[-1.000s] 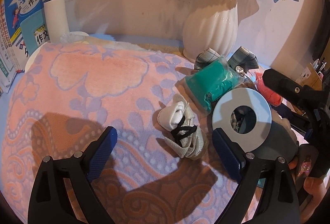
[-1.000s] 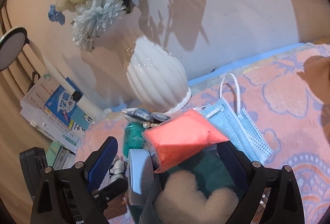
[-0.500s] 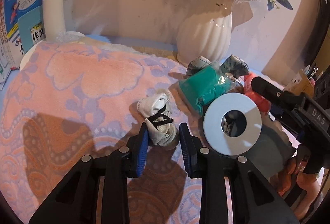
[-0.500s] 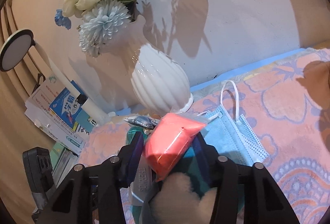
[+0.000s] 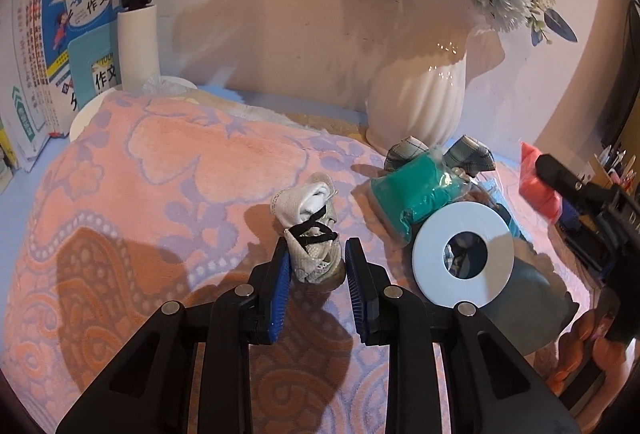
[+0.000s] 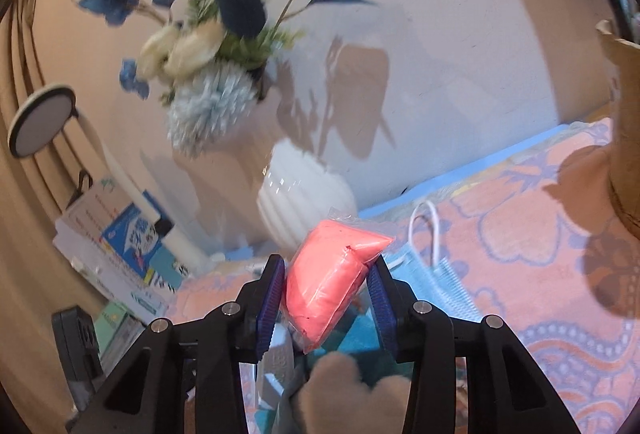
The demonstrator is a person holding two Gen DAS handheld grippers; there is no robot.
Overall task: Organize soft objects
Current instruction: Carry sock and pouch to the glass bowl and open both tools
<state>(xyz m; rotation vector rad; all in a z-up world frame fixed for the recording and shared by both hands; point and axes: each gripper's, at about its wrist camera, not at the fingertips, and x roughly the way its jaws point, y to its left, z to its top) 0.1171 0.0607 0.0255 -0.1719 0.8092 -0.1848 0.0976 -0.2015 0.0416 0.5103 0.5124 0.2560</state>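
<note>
Two claws (image 5: 315,266) w/ bundles (image 5: 314,234) between

Warm, dim light casts hard shadows; fisheye edges bend darkly, right view's flowers (image 6: 208,74) motion-blurred

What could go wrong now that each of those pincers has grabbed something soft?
The left gripper pinches only the near end of the rolled cream cloth, so it might slip out or unroll when lifted. The right gripper squeezes the pink bag in thin clear wrap, which could tear or slide free. The white vase stands close behind, so a wide swing might knock it.
</note>
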